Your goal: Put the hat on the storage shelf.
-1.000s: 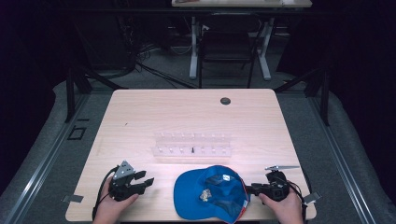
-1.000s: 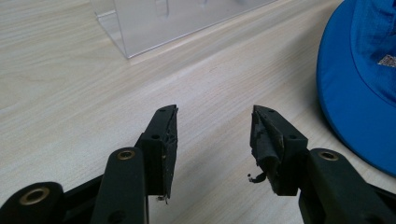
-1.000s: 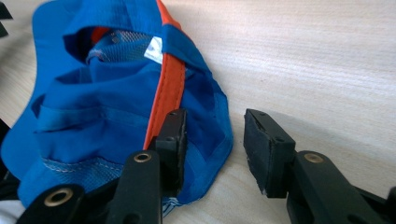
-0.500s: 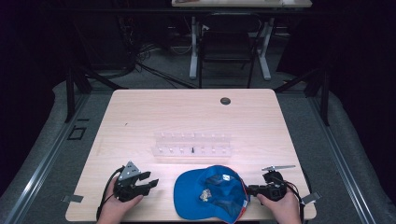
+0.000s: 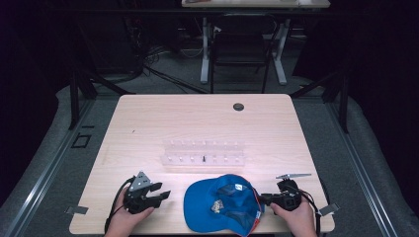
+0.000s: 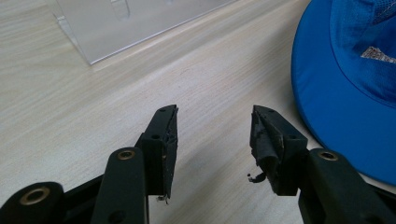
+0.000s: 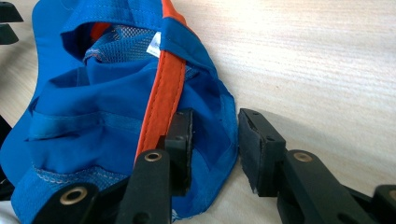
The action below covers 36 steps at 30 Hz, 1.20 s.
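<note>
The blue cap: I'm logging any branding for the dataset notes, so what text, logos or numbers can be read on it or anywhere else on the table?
None can be read.
Blue cap: the silvery front emblem is too blurred to read.
White tag inside the cap: too small to read.
Clear rack: no markings visible.
</note>
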Available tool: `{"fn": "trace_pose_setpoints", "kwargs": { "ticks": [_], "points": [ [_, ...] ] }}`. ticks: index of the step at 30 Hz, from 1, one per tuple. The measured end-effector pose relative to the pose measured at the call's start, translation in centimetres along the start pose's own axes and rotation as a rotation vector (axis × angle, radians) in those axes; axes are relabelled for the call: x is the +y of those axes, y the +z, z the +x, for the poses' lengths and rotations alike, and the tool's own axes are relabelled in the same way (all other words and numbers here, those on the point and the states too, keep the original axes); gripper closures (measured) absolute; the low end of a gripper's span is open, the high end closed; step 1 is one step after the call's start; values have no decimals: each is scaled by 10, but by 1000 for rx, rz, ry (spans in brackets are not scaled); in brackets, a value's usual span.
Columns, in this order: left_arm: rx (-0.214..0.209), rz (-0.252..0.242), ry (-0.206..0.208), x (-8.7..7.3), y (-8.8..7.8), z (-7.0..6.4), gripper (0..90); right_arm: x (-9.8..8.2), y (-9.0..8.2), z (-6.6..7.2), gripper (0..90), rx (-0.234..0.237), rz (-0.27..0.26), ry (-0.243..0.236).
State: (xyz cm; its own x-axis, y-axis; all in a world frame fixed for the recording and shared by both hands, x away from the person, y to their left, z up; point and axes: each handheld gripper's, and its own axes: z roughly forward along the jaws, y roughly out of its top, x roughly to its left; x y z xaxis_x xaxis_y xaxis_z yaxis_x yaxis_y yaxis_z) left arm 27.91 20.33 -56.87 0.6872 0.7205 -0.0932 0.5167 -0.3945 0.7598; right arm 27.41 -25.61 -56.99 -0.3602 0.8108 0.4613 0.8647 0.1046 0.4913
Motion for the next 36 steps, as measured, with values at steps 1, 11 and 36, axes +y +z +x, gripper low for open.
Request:
{"fn": "trace_pose_setpoints", "kwargs": {
  "ticks": [1, 11, 36],
  "points": [
    [-1, 2, 0, 0, 0, 0, 522, 1, 0, 0, 654, 6, 3, -8],
    [24, -2, -7, -1, 2, 0, 524, 4, 6, 4, 857, -10, 42, -13],
    [25, 3, -8, -3, -3, 6, 535, 24, -25, -21, 876, -147, 56, 93]
  ]
}}
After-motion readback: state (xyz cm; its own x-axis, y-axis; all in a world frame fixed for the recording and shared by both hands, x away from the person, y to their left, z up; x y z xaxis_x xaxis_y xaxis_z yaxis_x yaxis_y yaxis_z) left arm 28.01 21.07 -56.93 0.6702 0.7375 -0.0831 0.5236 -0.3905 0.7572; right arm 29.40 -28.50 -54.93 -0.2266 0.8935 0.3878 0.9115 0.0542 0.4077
